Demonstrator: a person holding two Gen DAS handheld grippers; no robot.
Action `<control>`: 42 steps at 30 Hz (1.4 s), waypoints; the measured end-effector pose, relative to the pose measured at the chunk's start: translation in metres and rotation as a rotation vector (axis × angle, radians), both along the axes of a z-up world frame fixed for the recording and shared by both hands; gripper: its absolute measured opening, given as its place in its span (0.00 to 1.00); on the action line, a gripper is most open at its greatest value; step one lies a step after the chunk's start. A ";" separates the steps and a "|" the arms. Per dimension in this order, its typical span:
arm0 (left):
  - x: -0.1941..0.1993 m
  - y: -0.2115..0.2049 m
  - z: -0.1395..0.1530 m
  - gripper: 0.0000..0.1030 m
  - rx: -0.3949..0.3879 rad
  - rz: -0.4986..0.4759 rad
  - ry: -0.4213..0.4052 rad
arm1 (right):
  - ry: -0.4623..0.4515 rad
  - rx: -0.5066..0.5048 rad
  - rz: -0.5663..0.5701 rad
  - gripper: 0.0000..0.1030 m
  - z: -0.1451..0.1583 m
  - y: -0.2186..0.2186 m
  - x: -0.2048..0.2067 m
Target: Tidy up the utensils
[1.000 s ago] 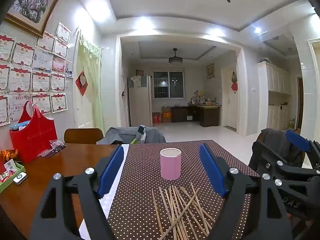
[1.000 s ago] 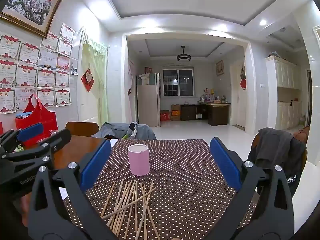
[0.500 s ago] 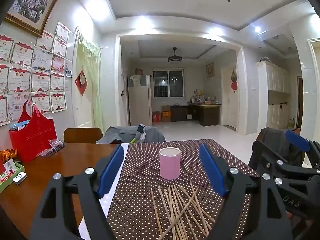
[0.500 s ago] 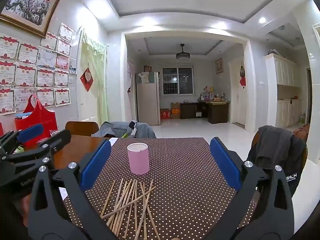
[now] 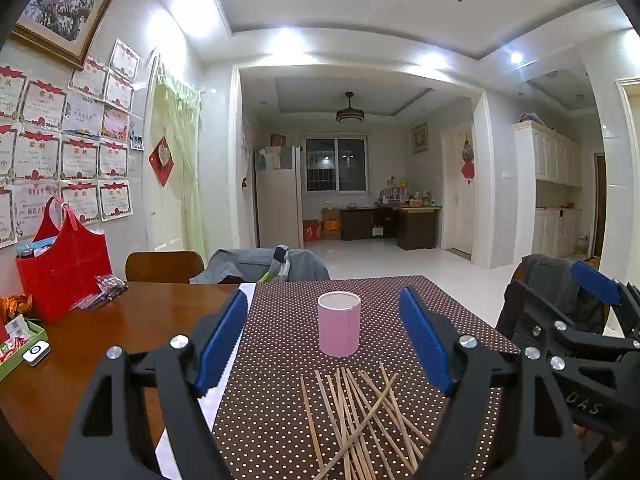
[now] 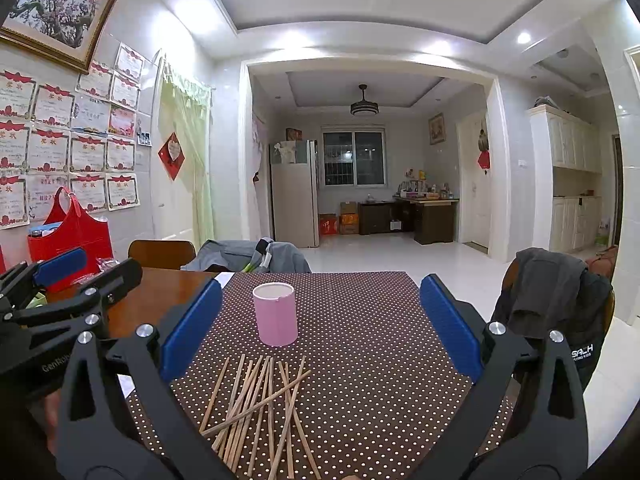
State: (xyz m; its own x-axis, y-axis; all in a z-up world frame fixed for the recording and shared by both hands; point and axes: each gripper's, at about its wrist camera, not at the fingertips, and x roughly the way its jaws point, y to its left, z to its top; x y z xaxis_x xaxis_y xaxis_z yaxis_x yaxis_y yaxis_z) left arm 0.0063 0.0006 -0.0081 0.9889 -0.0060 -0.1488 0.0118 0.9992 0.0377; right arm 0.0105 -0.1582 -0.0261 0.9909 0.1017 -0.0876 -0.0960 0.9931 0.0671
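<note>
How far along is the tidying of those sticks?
Nothing looks done yet: the thin wooden chopsticks all lie scattered on the dotted brown tablecloth, and the pink cylindrical cup looks empty. The left claw and right claw are open, holding nothing.

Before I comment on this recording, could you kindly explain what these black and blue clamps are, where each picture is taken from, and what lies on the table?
They are hand-held grippers, one in each of a person's hands, each carrying a camera that looks along its two blue-padded fingers. One picture comes from the left gripper, the other from the right gripper; each also shows its partner at the edge. Both stand open and hold nothing. On the dotted tablecloth stands an upright pink cup, and nearer the cameras lies a loose pile of wooden chopsticks, some crossing. A red bag sits on the bare wood to the left.
</note>
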 end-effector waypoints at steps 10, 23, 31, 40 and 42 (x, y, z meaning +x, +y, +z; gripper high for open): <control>0.006 0.000 -0.006 0.75 -0.002 -0.003 0.009 | 0.010 0.004 -0.008 0.94 -0.001 -0.003 0.002; 0.007 -0.001 -0.007 0.75 -0.002 -0.004 0.010 | 0.010 0.004 -0.008 0.94 -0.001 -0.003 0.002; 0.008 -0.002 -0.008 0.75 -0.003 -0.004 0.013 | 0.013 0.005 -0.008 0.94 -0.002 -0.003 0.001; 0.008 -0.002 -0.008 0.75 -0.004 -0.004 0.014 | 0.014 0.004 -0.008 0.94 -0.001 -0.003 0.001; 0.008 -0.002 -0.008 0.75 -0.004 -0.005 0.014 | 0.014 0.005 -0.008 0.94 -0.001 -0.003 0.002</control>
State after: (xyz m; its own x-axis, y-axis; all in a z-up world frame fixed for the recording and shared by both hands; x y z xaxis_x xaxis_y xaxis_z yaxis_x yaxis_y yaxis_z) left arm 0.0141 -0.0011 -0.0157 0.9867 -0.0112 -0.1623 0.0169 0.9993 0.0337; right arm 0.0123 -0.1615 -0.0273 0.9904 0.0945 -0.1006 -0.0873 0.9935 0.0734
